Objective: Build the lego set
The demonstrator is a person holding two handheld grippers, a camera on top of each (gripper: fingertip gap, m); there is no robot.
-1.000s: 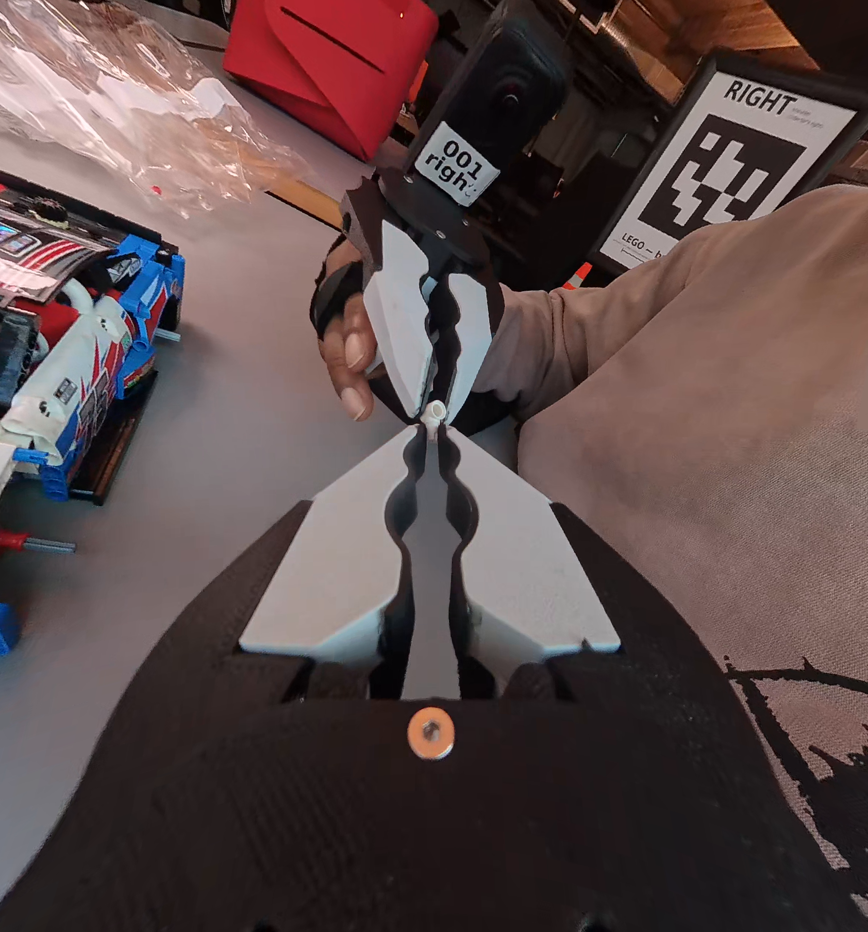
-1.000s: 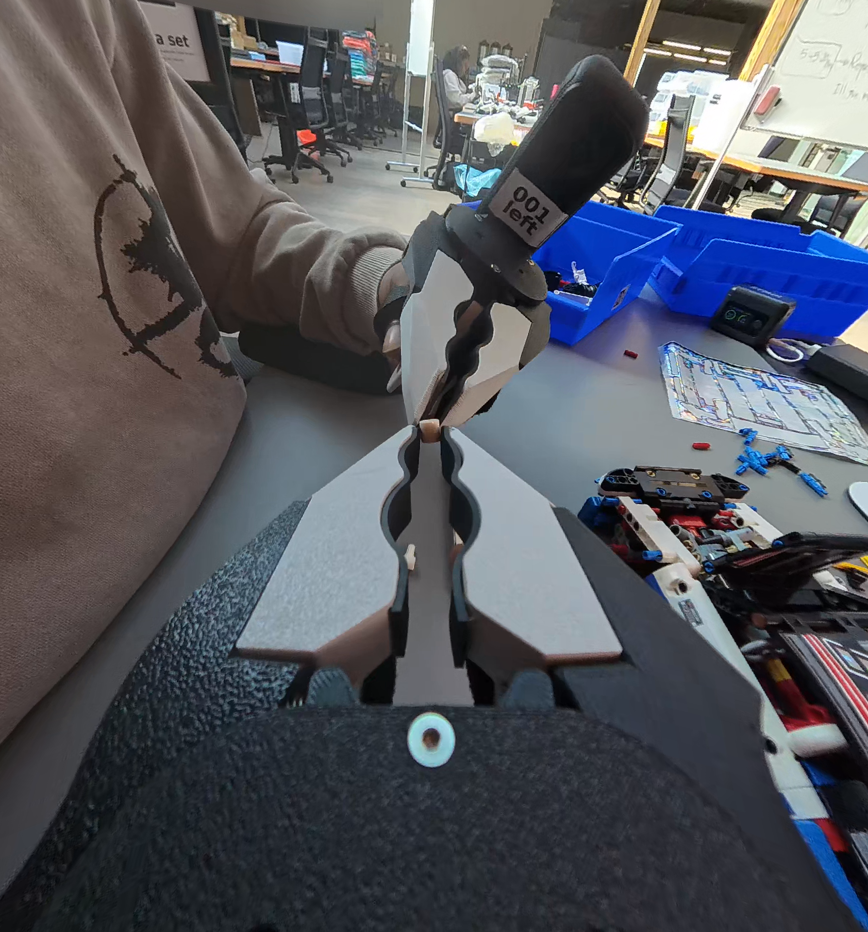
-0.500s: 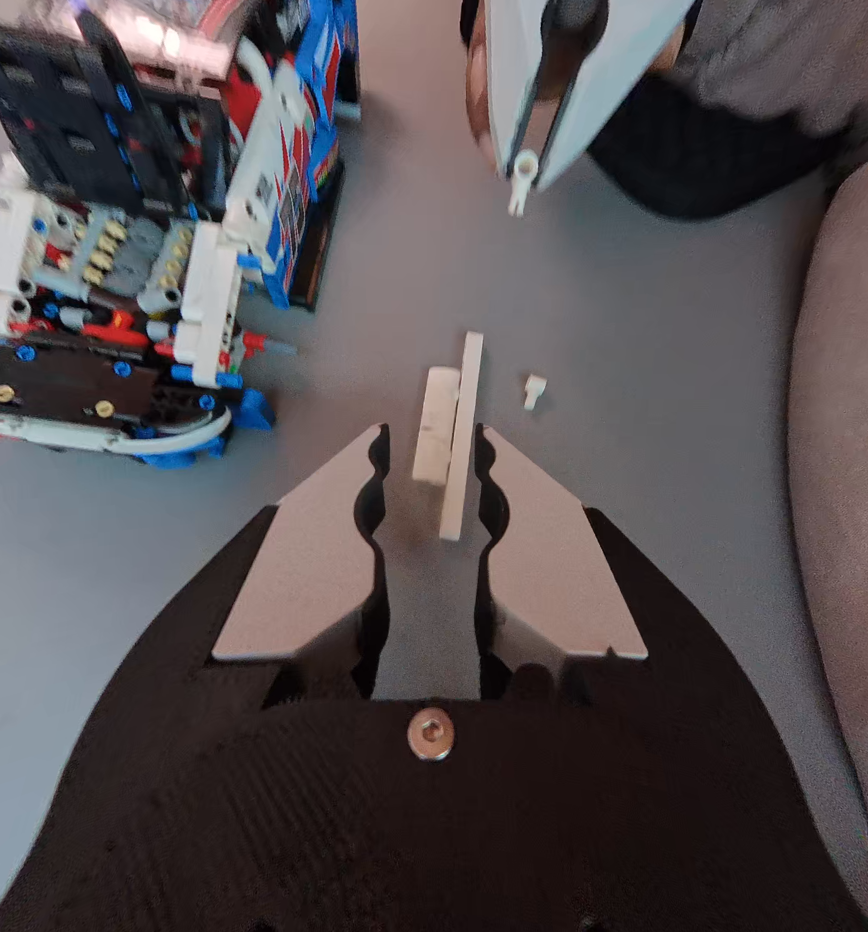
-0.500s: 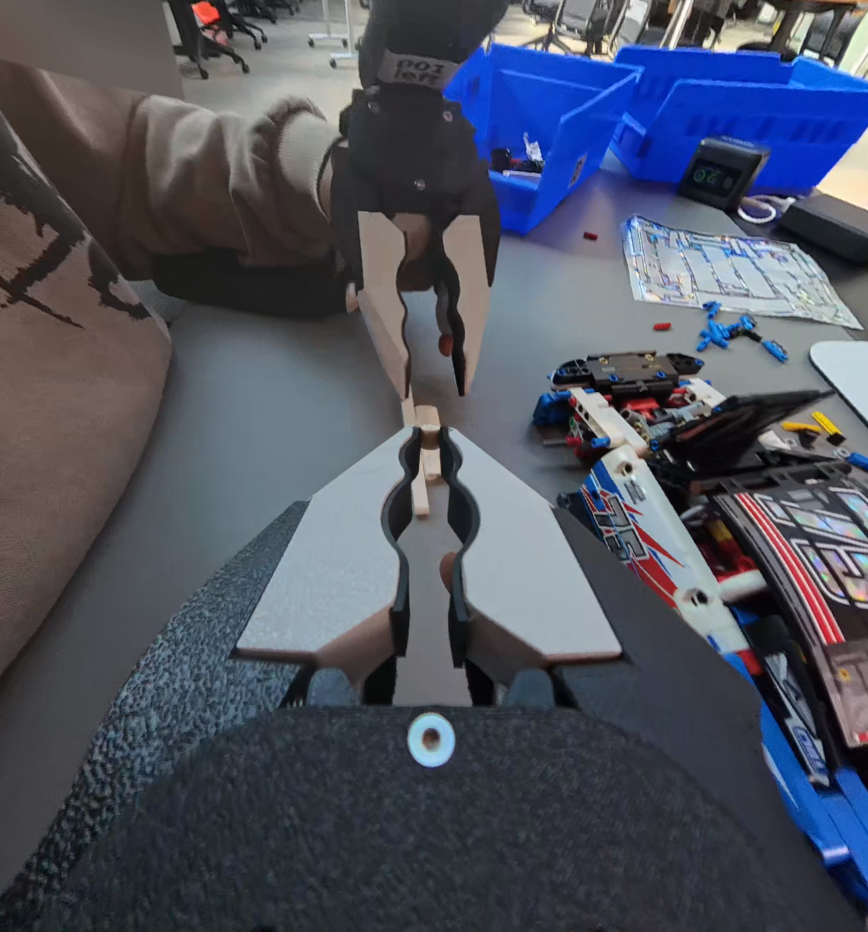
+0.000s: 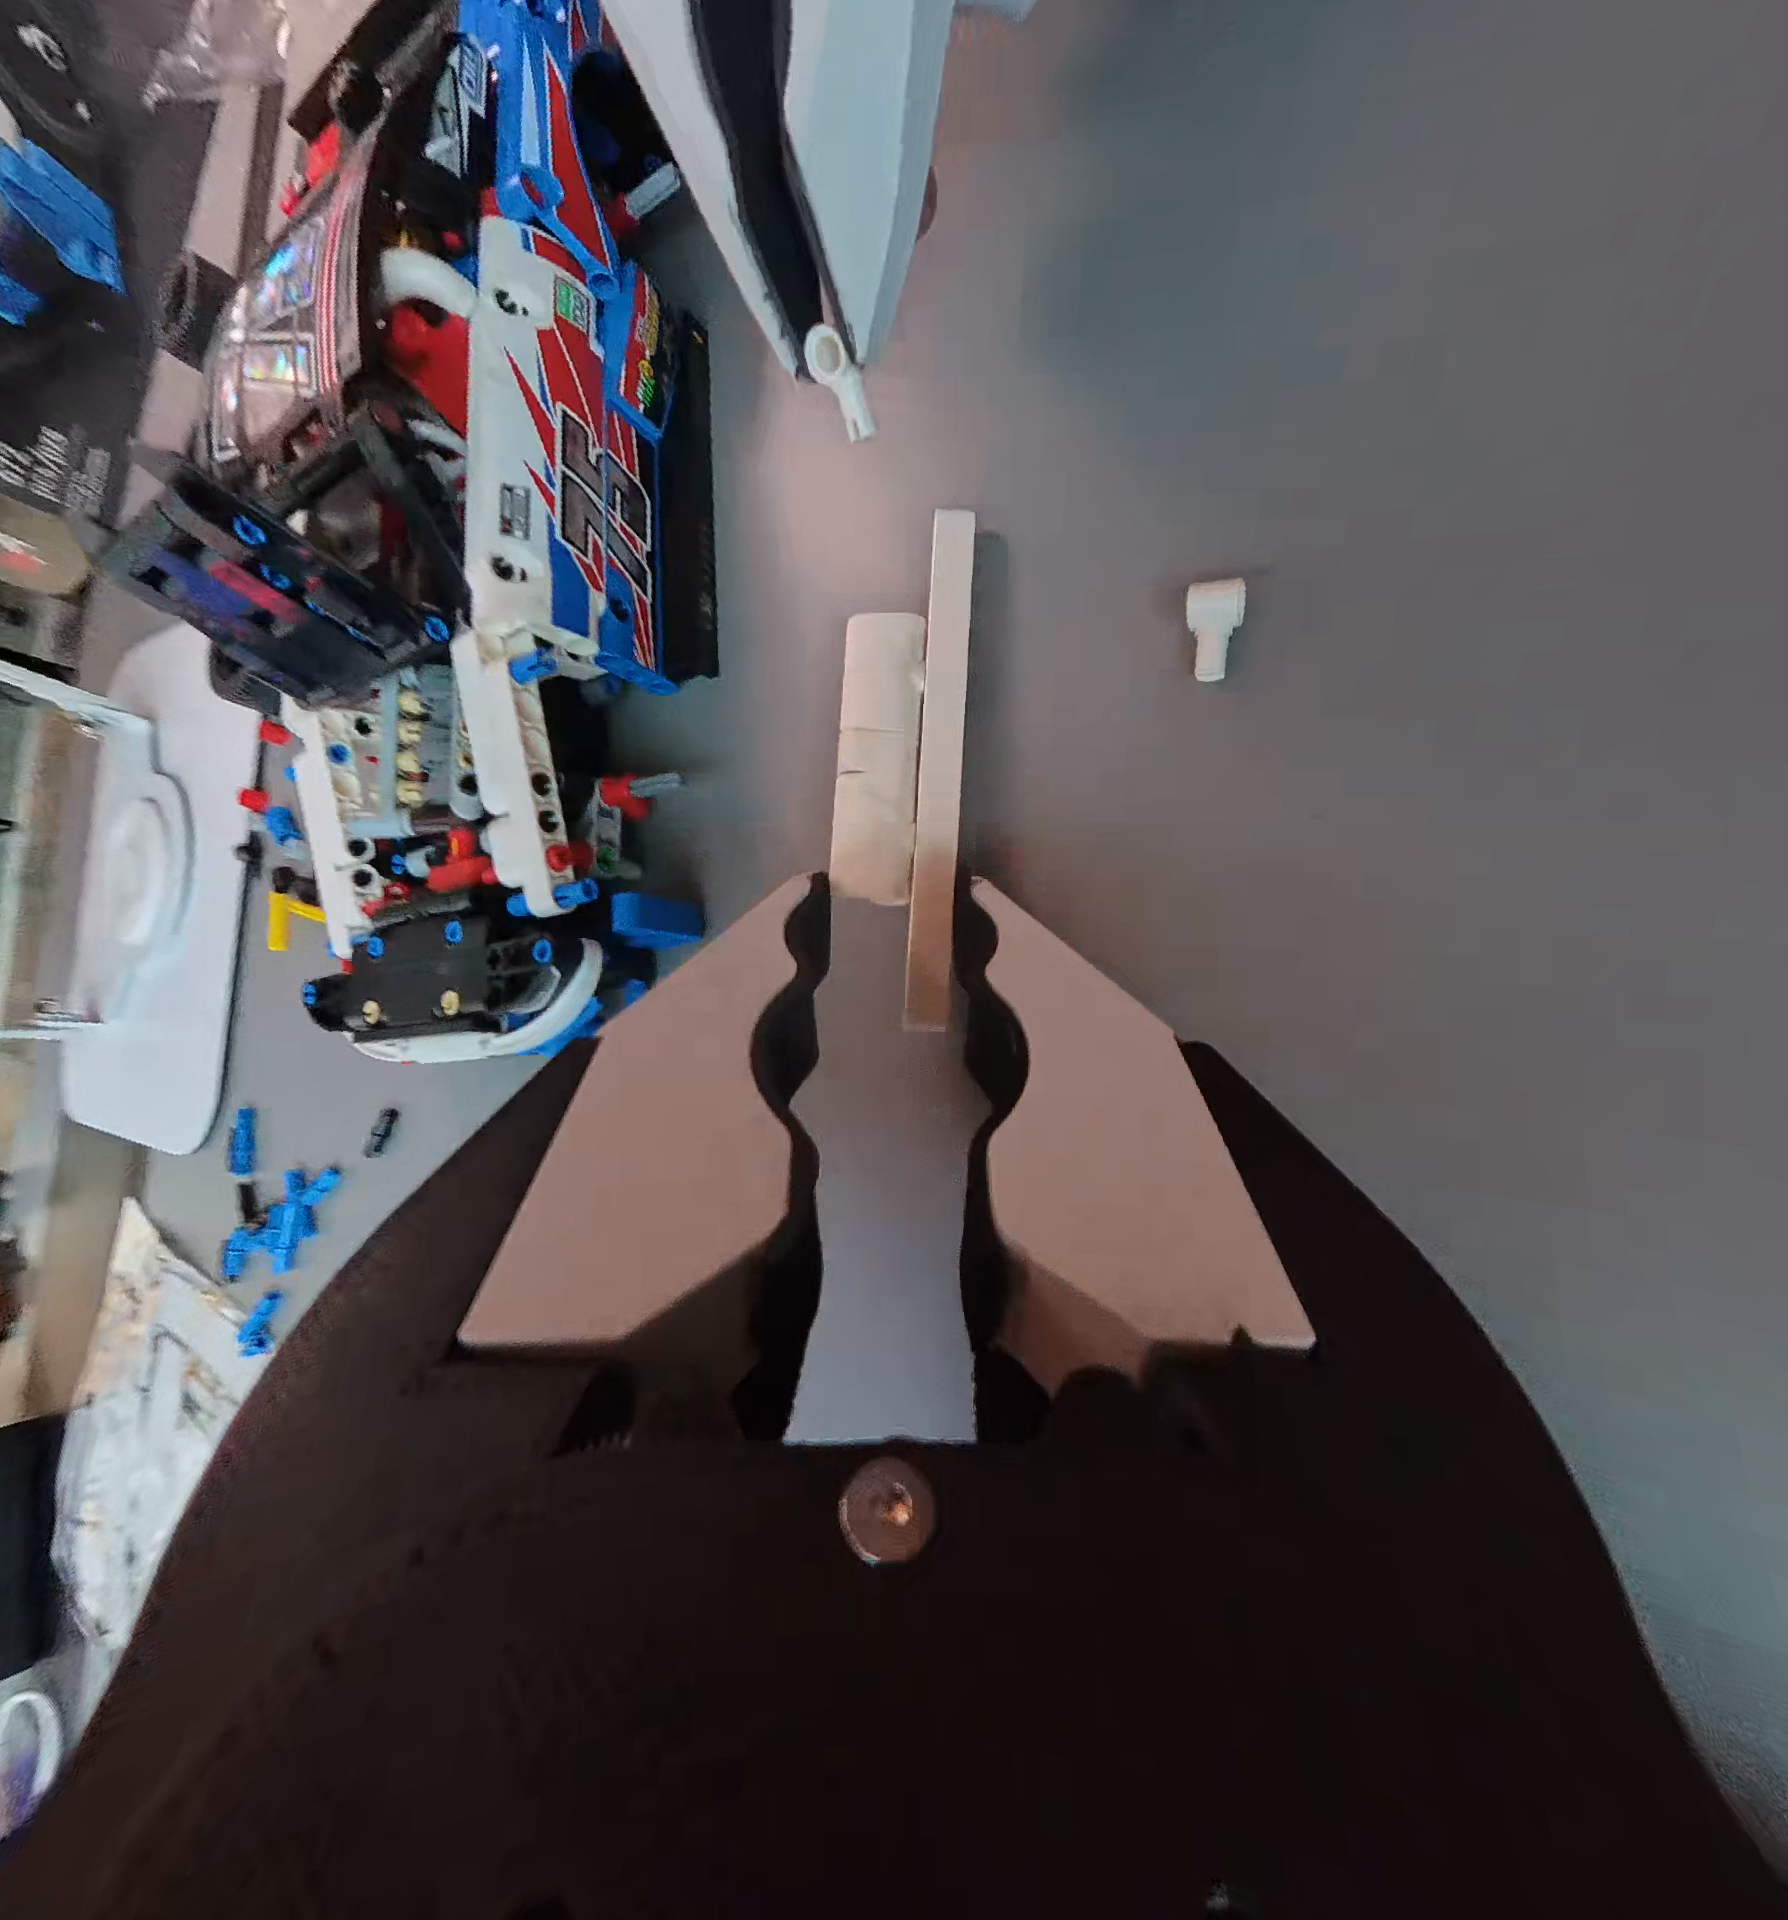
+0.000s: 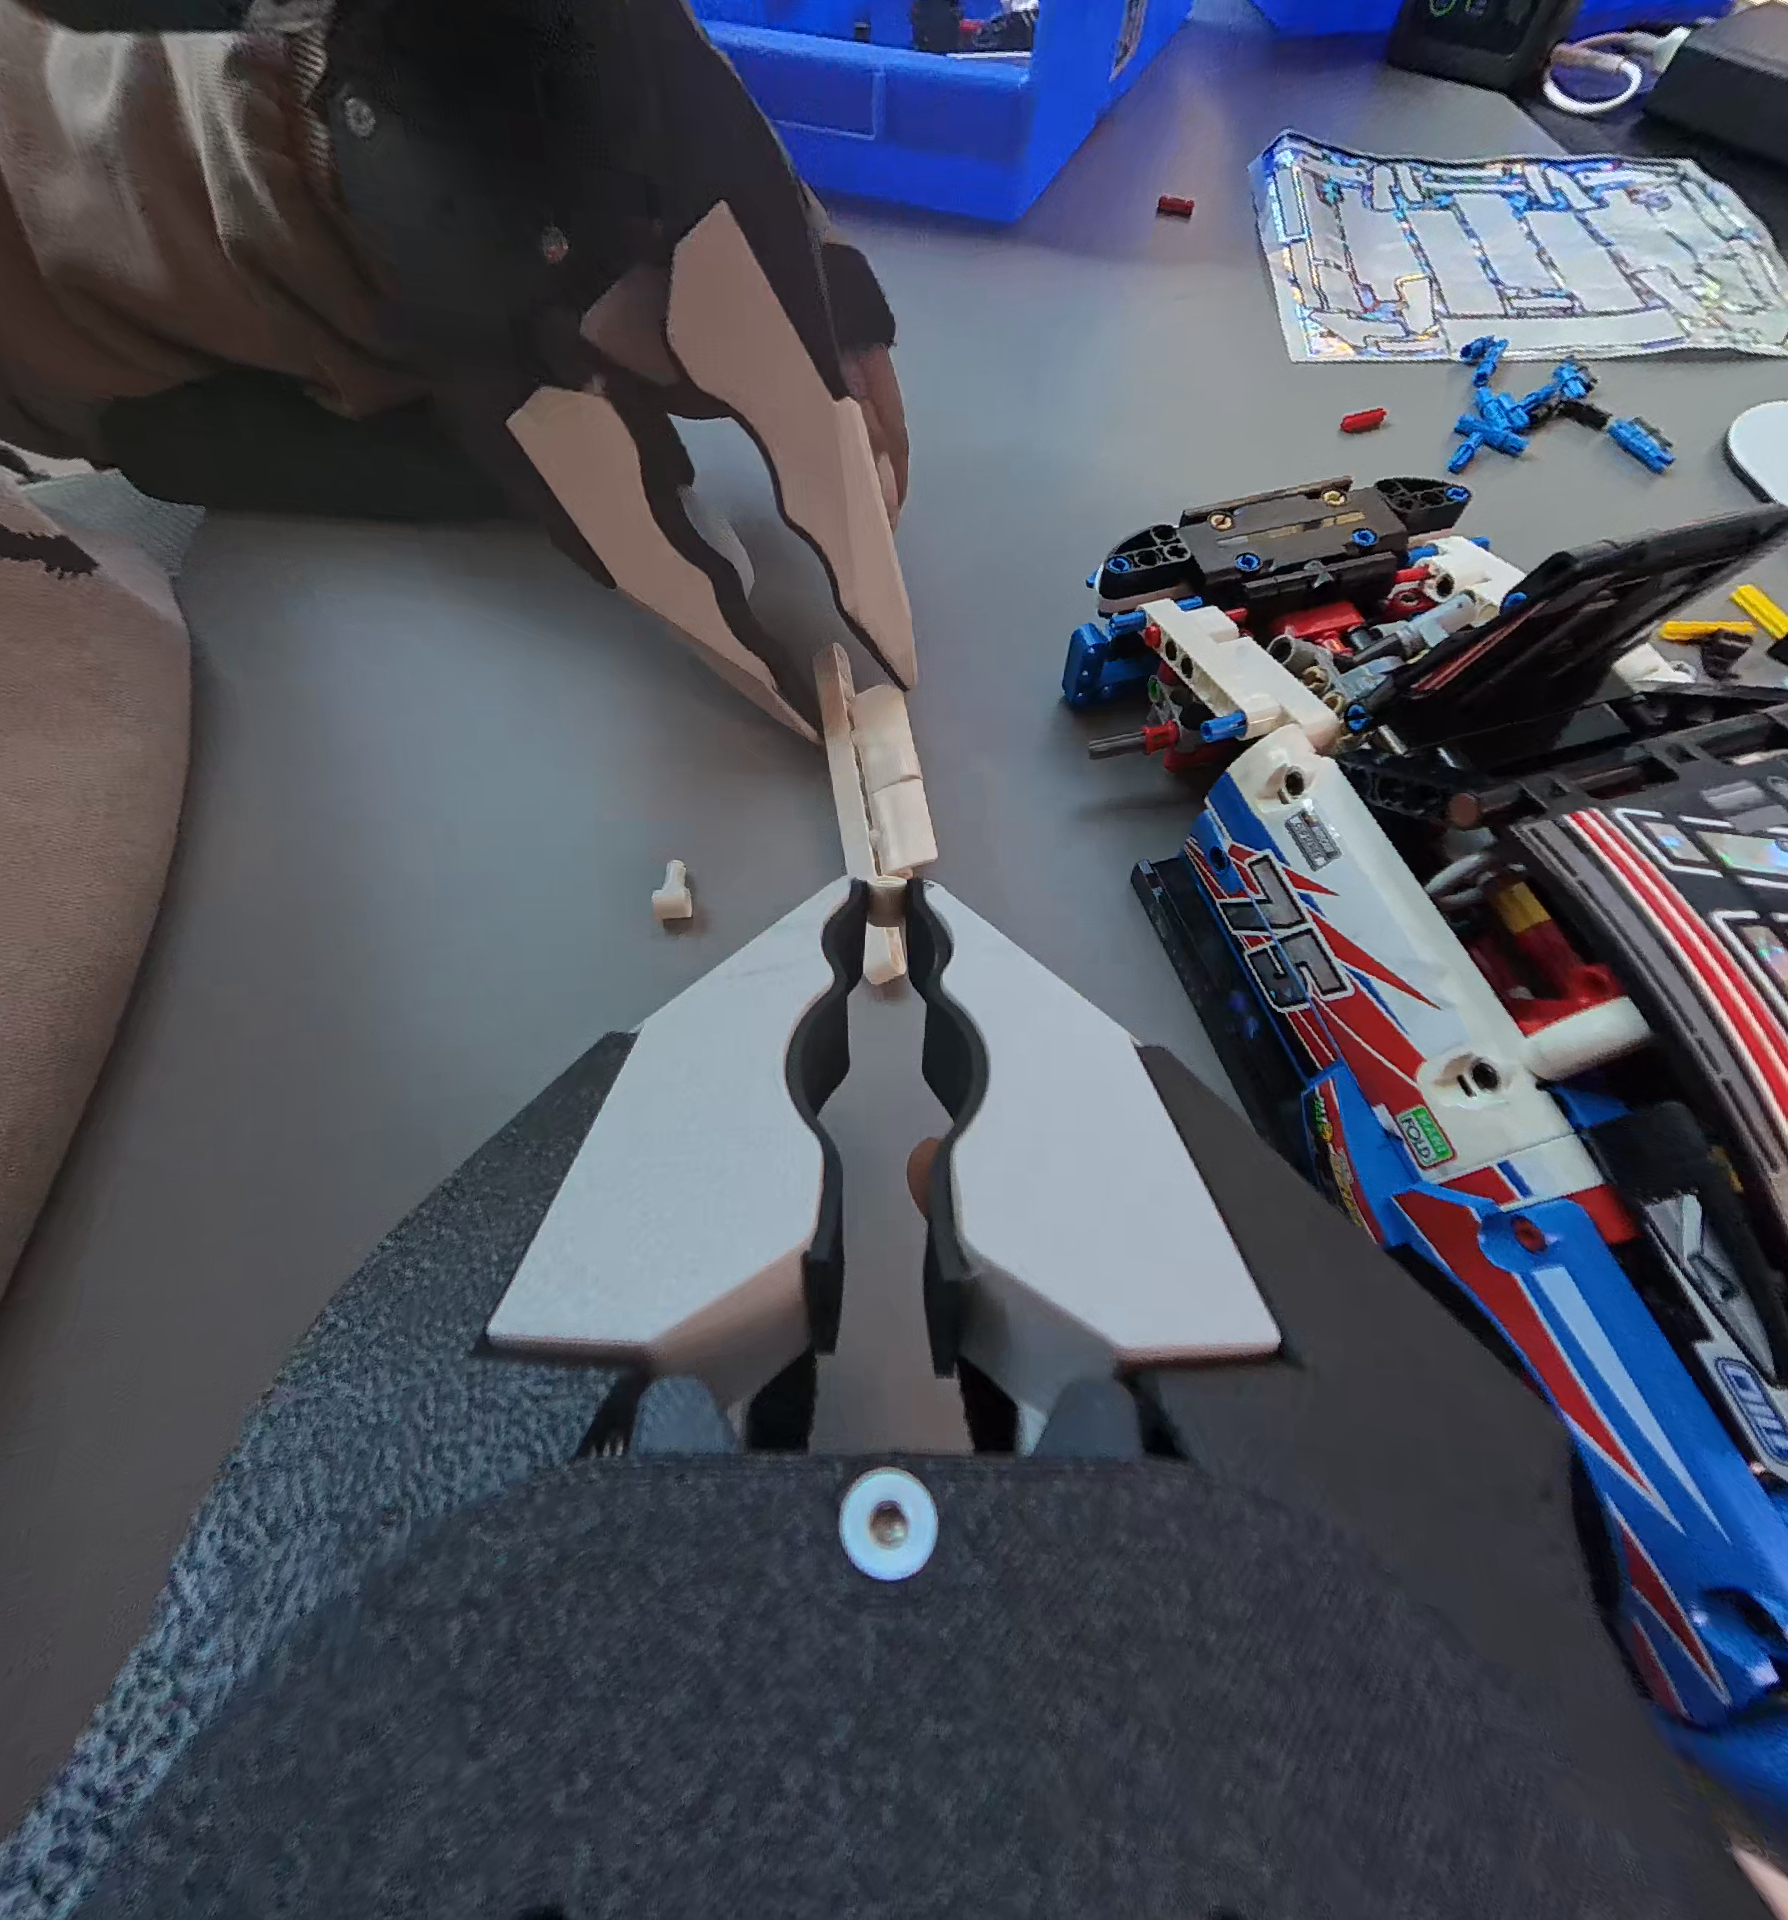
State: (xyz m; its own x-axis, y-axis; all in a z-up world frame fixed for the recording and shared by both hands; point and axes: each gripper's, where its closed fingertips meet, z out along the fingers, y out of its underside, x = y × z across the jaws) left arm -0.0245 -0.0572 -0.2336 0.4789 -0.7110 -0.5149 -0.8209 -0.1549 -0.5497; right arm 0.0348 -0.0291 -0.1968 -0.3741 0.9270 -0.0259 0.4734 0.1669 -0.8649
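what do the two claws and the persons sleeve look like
Both are alike: the left claw and the right claw each have two pale grey, flat wedge-shaped fingers with wavy black inner edges, set in a textured black body with a silver screw at its centre. The person wears a light brown sweatshirt sleeve with a ribbed cuff.

matt grey table [image 5: 1441, 935], glossy plastic car [image 6: 1389, 987]
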